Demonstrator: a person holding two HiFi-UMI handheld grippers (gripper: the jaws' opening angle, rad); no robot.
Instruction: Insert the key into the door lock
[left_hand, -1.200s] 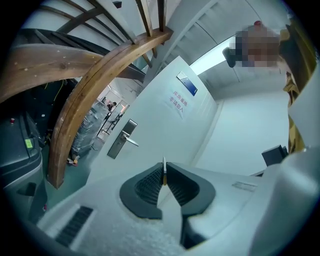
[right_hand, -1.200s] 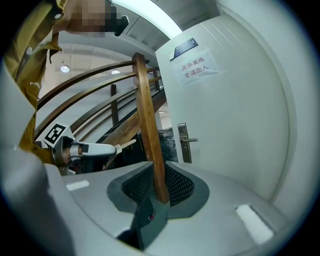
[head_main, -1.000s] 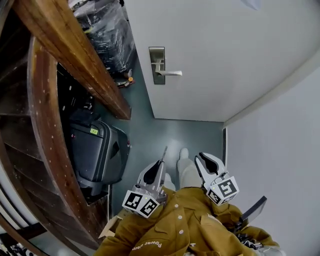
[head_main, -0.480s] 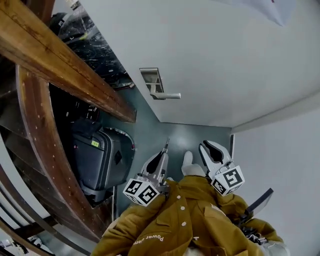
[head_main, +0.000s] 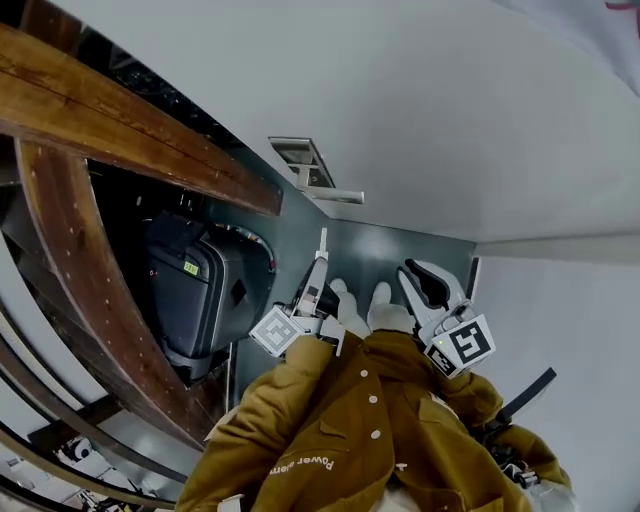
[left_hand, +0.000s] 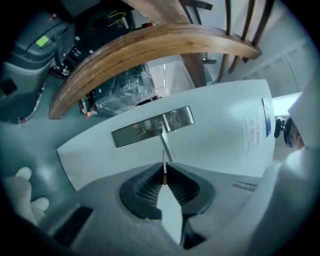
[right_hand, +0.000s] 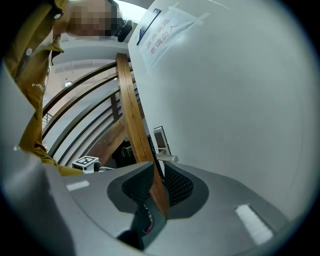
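The white door (head_main: 430, 120) carries a metal lock plate (head_main: 303, 160) with a lever handle (head_main: 337, 196). My left gripper (head_main: 320, 256) is shut on a thin key (head_main: 322, 240), whose blade sticks out towards the handle and stops short of it. In the left gripper view the key (left_hand: 163, 161) shows edge-on between the closed pads, aimed at the lock plate (left_hand: 150, 126) and its keyhole (left_hand: 141, 131). My right gripper (head_main: 418, 278) hangs to the right, near the door's foot, with a narrow gap between its jaws and nothing in them. From it, the lock plate (right_hand: 161, 139) lies ahead.
A curved wooden stair beam (head_main: 120, 130) runs close on the left of the lock. A black suitcase (head_main: 195, 295) stands under it. A white wall (head_main: 580, 330) closes the right side. A paper notice (right_hand: 165, 32) is taped high on the door.
The door and lock have come closer. My left gripper has gone up towards the handle and rolled, the key still in it. The right gripper has moved forward beside it.
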